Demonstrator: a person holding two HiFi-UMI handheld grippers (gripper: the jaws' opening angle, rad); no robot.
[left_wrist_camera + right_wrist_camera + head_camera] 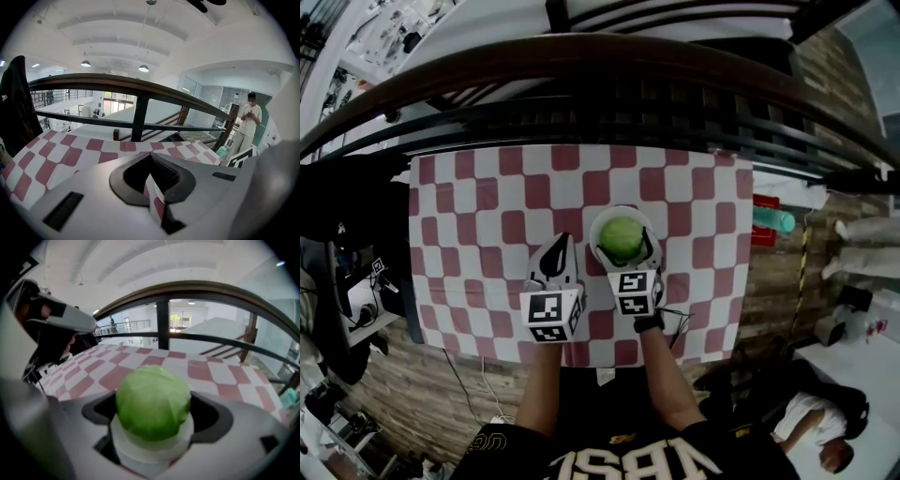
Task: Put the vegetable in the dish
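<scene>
Right gripper (157,411) is straddling the white dish (150,453) with jaws spread wide. Green cabbage (152,397) is sitting in that dish, dead centre between the jaws, with gaps showing either side. Left gripper (151,172) is sitting alongside to its left, jaws pinched almost together on nothing, above the checked tablecloth (487,216).

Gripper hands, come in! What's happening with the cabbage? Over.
Left tool shut, empty. Right tool straddling cabbage, grip unclear. Cabbage sitting in white dish. Nothing in the way.
</scene>
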